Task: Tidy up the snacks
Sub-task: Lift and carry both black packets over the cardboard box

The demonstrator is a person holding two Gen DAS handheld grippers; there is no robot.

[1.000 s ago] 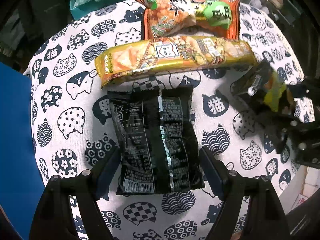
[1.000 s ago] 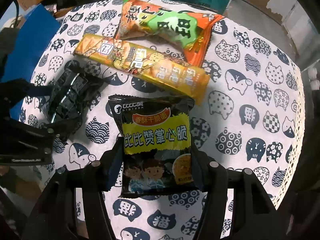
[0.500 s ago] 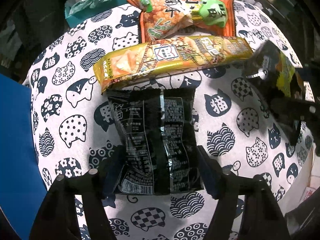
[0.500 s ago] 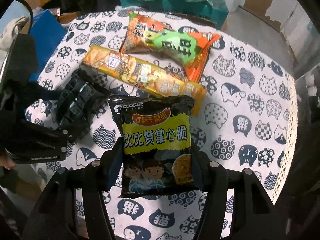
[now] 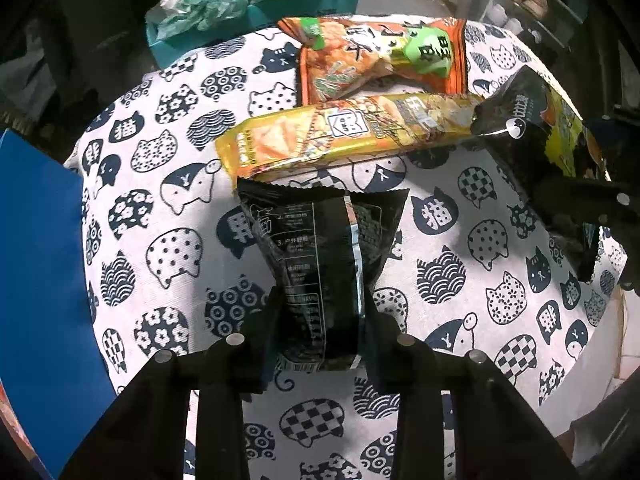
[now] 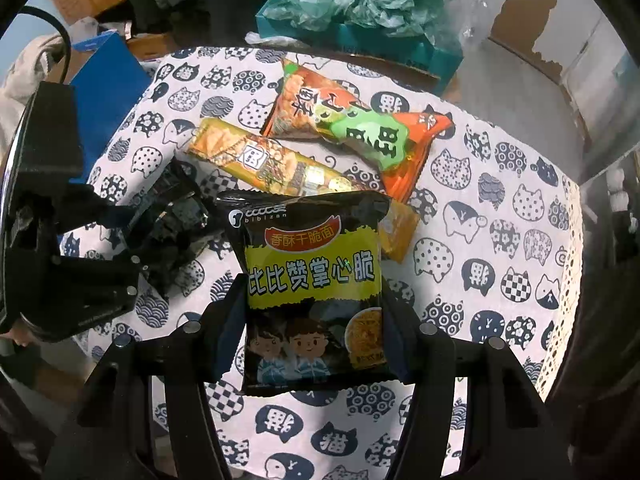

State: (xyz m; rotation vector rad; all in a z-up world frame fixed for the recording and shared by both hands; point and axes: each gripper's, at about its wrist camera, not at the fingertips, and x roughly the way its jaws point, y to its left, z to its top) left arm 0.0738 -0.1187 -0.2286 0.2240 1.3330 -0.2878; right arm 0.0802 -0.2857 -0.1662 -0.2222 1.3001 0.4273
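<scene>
Black foil fills the left wrist view: the left hand-held gripper (image 5: 322, 320) is closing its jaws on a black snack packet (image 5: 320, 272), squeezed narrow between them, above the cat-print surface (image 5: 160, 248). Beyond lie a yellow packet (image 5: 340, 136) and an orange packet (image 5: 380, 60). In the right wrist view, the right hand-held gripper (image 6: 314, 320) grasps a black-and-yellow noodle packet (image 6: 312, 280) above the same surface.
</scene>
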